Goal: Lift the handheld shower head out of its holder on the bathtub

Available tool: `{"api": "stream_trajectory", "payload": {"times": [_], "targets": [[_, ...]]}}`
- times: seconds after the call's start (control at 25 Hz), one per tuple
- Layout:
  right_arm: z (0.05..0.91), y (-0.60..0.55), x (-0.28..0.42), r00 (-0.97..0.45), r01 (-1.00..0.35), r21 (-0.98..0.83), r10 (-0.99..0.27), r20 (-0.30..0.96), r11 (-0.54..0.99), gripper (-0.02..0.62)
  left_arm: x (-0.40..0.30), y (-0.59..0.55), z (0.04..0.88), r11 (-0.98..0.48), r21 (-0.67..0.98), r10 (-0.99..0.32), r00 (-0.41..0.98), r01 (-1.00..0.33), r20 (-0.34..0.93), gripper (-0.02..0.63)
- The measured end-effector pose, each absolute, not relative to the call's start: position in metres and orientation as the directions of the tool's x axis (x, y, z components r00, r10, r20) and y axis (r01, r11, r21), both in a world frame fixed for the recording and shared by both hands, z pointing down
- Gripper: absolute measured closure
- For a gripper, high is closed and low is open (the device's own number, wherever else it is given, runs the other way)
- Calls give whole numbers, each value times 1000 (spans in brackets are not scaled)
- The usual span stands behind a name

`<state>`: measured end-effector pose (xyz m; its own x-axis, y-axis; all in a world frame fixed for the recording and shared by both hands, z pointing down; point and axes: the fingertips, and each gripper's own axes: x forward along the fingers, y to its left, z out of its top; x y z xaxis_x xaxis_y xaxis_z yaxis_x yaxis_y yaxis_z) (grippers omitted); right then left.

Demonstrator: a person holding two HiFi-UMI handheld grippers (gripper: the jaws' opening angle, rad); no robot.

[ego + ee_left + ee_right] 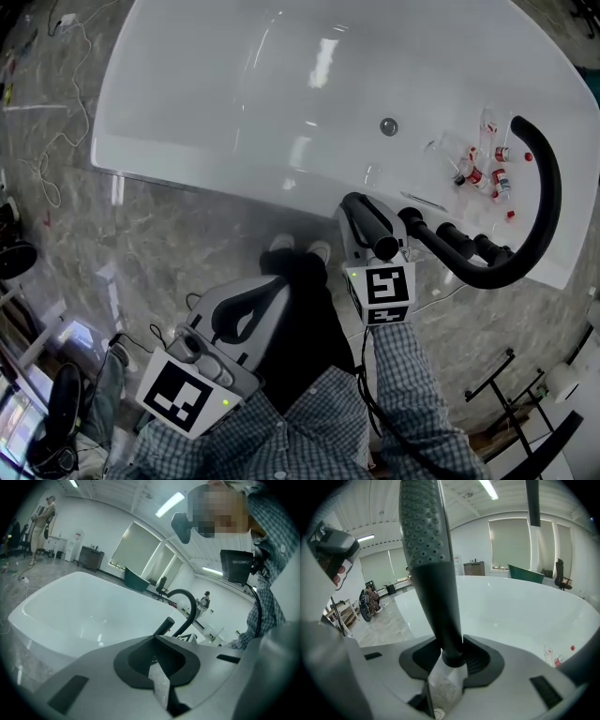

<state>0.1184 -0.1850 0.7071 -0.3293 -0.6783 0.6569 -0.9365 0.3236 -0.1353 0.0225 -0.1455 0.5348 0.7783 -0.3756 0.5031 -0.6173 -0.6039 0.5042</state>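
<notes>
The black handheld shower head (375,234) stands tilted at the near rim of the white bathtub (187,173). Its stem rises between the jaws of my right gripper (359,214). In the right gripper view the dotted spray face (429,550) points up, and the handle's lower end sits in the notch of the right gripper (452,660) with a little room on each side. I cannot see the holder itself. My left gripper (246,302) hangs back over the floor with nothing in it. Its jaws (157,660) show a narrow gap and point toward the shower head (164,626).
A curved black faucet spout (548,187) arches over the tub's right end, with black tap knobs (459,242) beside the shower head. Several small bottles (483,169) lie in the tub near the drain (388,126). Cables (56,159) trail on the marble floor; a black rack (506,375) stands at right.
</notes>
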Motion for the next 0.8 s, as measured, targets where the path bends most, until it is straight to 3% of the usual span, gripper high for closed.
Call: {"api": "stream_trajectory", "payload": {"times": [0.8], "targets": [[682,-185,123,-306,-944,-116,-683,663,310,460,20,-146,516,-619,504,-395,793,-603,463,604]]}}
